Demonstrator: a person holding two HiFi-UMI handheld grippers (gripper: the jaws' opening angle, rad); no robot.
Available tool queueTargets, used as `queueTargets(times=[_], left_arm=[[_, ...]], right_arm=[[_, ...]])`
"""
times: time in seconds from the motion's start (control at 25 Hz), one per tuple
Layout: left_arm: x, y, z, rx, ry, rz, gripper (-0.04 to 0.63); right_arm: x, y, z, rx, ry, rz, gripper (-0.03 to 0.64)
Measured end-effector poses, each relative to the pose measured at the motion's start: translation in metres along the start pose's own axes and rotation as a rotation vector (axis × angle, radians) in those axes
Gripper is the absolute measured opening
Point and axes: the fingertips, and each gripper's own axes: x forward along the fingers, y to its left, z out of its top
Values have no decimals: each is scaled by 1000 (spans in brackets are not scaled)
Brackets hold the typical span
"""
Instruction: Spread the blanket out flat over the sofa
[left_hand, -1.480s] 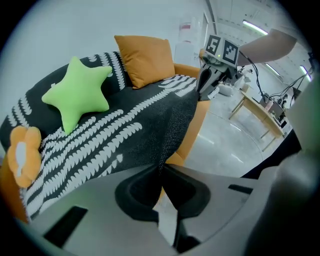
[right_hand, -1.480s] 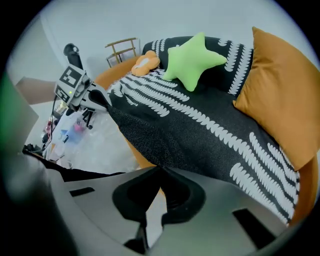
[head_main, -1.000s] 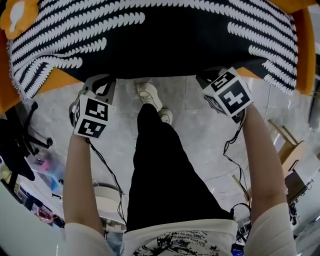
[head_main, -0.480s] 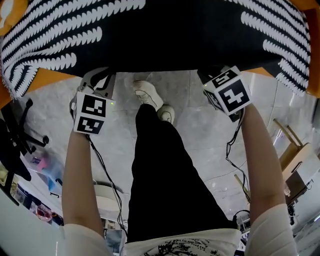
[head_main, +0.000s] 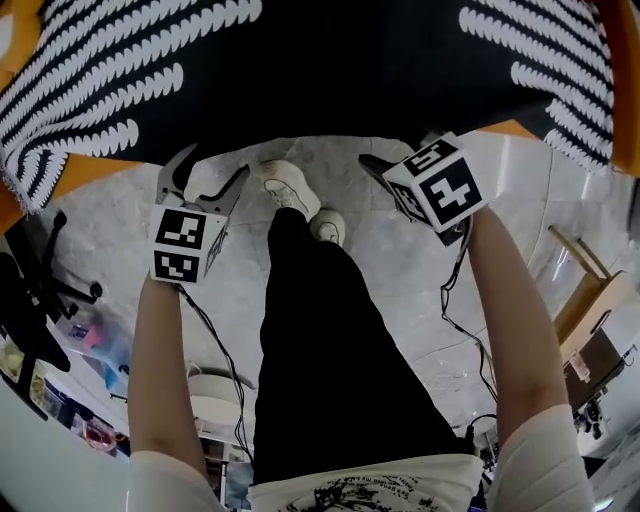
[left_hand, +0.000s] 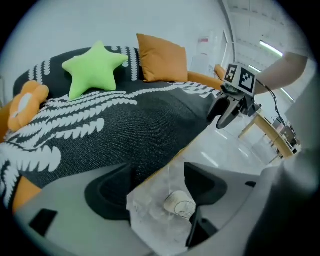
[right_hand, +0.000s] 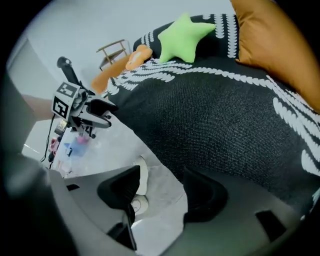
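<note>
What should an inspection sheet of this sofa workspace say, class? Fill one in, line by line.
Surface: orange sofa, mostly covered.
Job's things: black-and-white blanket spread over seat and backrest, its front edge hanging at the sofa's front.
Clutter: green star cushion, orange cushion and flower cushion along the back.
Grippers: left gripper and right gripper both opening, fingers apart, nothing between them.
Cables: black cables trail down from both grippers.
Surroundings: marble floor, wooden chair, the person's white shoes.
</note>
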Motion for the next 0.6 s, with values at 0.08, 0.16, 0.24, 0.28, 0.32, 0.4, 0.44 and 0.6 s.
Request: queueTargets(times=[0.08,0.16,0.24,0.28,0.32,0.4,0.44,0.6], left_arm=[[-15,-10,8,9,0,-1,321],[-27,-15,21,19,-4,-5,321],[-36,-20,42,26,-28,-15,321],[-38,-25,56,30,-46,-24,321],[-41,-31,72,33,-67,-34,321],[-47,-48,107,44,-113,-57,321],[-49,-57,125,55,-134,-70,321],[-45,-111,186,121,-195,-135,321]], right_arm=[[-21,0,0,14,-25,-5,288],[-43,-3,5,31,-61,-24,287],[-65,-9,9,53,-97,-54,285],[-76,-13,10,69,-115,-68,286],[-88,-18,9,90,-133,-78,285],[-112,-29,4,133,-168,-99,285],[-124,-35,1,153,-181,-114,285],[-171,-62,-34,224,-209,-193,285]])
